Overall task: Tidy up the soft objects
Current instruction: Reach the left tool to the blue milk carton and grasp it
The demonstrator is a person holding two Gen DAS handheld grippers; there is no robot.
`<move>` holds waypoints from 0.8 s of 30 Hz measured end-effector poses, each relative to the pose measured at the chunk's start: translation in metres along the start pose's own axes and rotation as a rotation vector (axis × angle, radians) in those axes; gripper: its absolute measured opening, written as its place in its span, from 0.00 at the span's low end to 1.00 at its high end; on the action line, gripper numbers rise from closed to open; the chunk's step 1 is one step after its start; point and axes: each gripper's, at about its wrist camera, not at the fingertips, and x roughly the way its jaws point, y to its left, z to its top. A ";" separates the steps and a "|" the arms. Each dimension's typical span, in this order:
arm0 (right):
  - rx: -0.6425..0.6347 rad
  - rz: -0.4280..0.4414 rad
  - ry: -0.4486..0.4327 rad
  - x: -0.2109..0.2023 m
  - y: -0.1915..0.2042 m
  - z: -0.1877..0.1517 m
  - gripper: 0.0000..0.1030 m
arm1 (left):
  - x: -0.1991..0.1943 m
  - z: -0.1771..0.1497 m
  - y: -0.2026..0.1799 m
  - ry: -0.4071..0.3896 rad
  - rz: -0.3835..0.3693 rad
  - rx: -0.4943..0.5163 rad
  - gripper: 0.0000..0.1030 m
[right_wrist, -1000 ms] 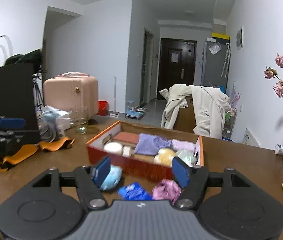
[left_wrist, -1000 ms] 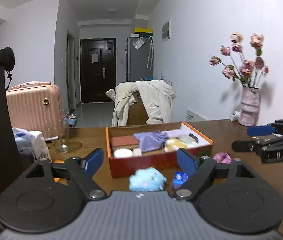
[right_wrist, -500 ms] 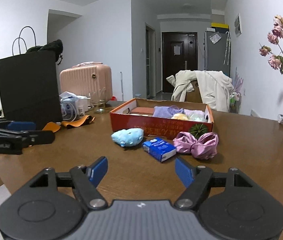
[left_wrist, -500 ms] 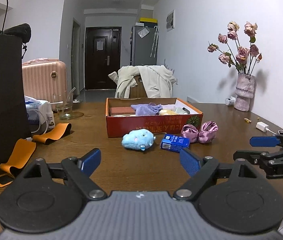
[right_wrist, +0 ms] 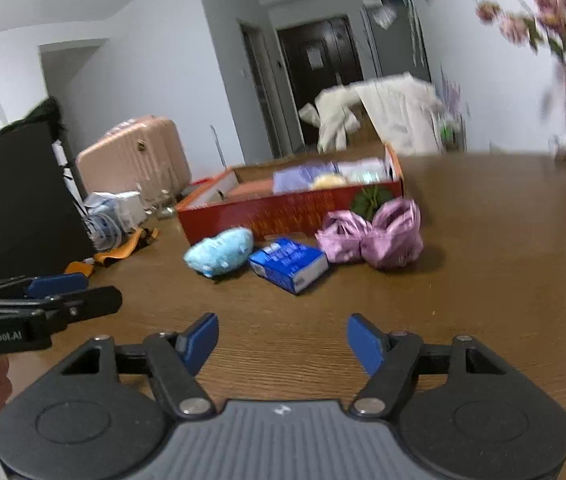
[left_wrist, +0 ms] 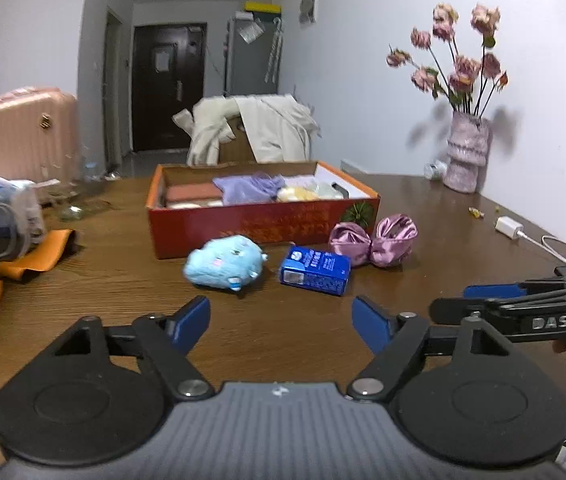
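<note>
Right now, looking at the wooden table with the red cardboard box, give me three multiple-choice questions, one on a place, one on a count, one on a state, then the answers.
1. Where does the blue rectangular carton lie?
A. inside the red cardboard box
B. on the table between the light blue plush toy and the pink satin bow
C. beside the vase

2. How many things lie on the table just in front of the red cardboard box?
A. one
B. three
C. five

3. How does the left gripper stand?
A. open, nothing between its fingers
B. shut on the plush toy
C. shut on the bow

Answers: 1 B, the light blue plush toy is left of it and the pink satin bow right. 2 B, toy, carton, bow. 3 A, bare wooden table shows between the blue pads, which have just been closing.
</note>
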 end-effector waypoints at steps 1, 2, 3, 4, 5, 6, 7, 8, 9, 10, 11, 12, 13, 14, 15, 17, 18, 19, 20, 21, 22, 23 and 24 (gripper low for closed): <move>0.014 -0.004 0.014 0.011 -0.004 0.002 0.61 | 0.011 0.003 0.001 0.016 -0.010 -0.002 0.68; 0.023 -0.002 0.022 0.021 -0.006 0.004 0.60 | 0.023 0.007 0.002 0.029 -0.029 -0.005 0.66; 0.034 0.007 0.028 0.032 -0.008 0.008 0.56 | 0.037 0.012 0.005 0.046 -0.057 -0.011 0.64; 0.044 0.017 0.033 0.043 -0.010 0.012 0.55 | 0.051 0.016 0.008 0.068 -0.071 -0.021 0.61; 0.055 0.026 0.033 0.053 -0.012 0.017 0.52 | 0.066 0.021 0.010 0.094 -0.079 -0.033 0.60; 0.070 0.035 0.031 0.063 -0.014 0.022 0.49 | 0.083 0.026 0.013 0.121 -0.080 -0.047 0.57; 0.084 0.038 0.030 0.073 -0.017 0.026 0.48 | 0.096 0.028 0.015 0.138 -0.075 -0.054 0.51; 0.103 0.034 0.037 0.085 -0.020 0.031 0.45 | 0.109 0.032 0.016 0.151 -0.077 -0.051 0.49; 0.119 0.030 0.042 0.094 -0.022 0.035 0.40 | 0.121 0.035 0.017 0.160 -0.083 -0.048 0.46; 0.133 0.026 0.043 0.102 -0.025 0.038 0.39 | 0.132 0.038 0.018 0.167 -0.087 -0.057 0.45; 0.147 0.025 0.041 0.109 -0.027 0.041 0.38 | 0.139 0.039 0.020 0.170 -0.102 -0.065 0.45; 0.166 0.030 0.042 0.117 -0.029 0.043 0.35 | 0.148 0.042 0.022 0.176 -0.125 -0.076 0.45; 0.185 0.038 0.047 0.124 -0.032 0.045 0.34 | 0.155 0.043 0.022 0.188 -0.134 -0.087 0.45; 0.200 0.045 0.053 0.129 -0.034 0.046 0.32 | 0.163 0.044 0.022 0.203 -0.144 -0.096 0.45; 0.214 0.053 0.061 0.136 -0.036 0.047 0.30 | 0.169 0.044 0.023 0.217 -0.156 -0.107 0.41; 0.214 0.051 0.071 0.144 -0.035 0.047 0.28 | 0.179 0.042 0.026 0.253 -0.186 -0.145 0.34; 0.206 0.042 0.073 0.147 -0.035 0.046 0.27 | 0.180 0.041 0.029 0.254 -0.193 -0.170 0.33; 0.199 0.038 0.069 0.148 -0.034 0.045 0.26 | 0.179 0.041 0.030 0.258 -0.196 -0.176 0.32; 0.196 0.040 0.068 0.147 -0.033 0.045 0.25 | 0.176 0.041 0.030 0.262 -0.198 -0.178 0.31; 0.194 0.040 0.070 0.145 -0.033 0.044 0.24 | 0.173 0.041 0.030 0.269 -0.199 -0.181 0.29; 0.191 0.040 0.071 0.143 -0.033 0.044 0.23 | 0.169 0.041 0.028 0.277 -0.198 -0.181 0.28; 0.188 0.038 0.073 0.140 -0.032 0.042 0.22 | 0.163 0.039 0.026 0.285 -0.198 -0.175 0.28; 0.173 0.035 0.075 0.135 -0.029 0.041 0.22 | 0.154 0.038 0.022 0.285 -0.197 -0.167 0.27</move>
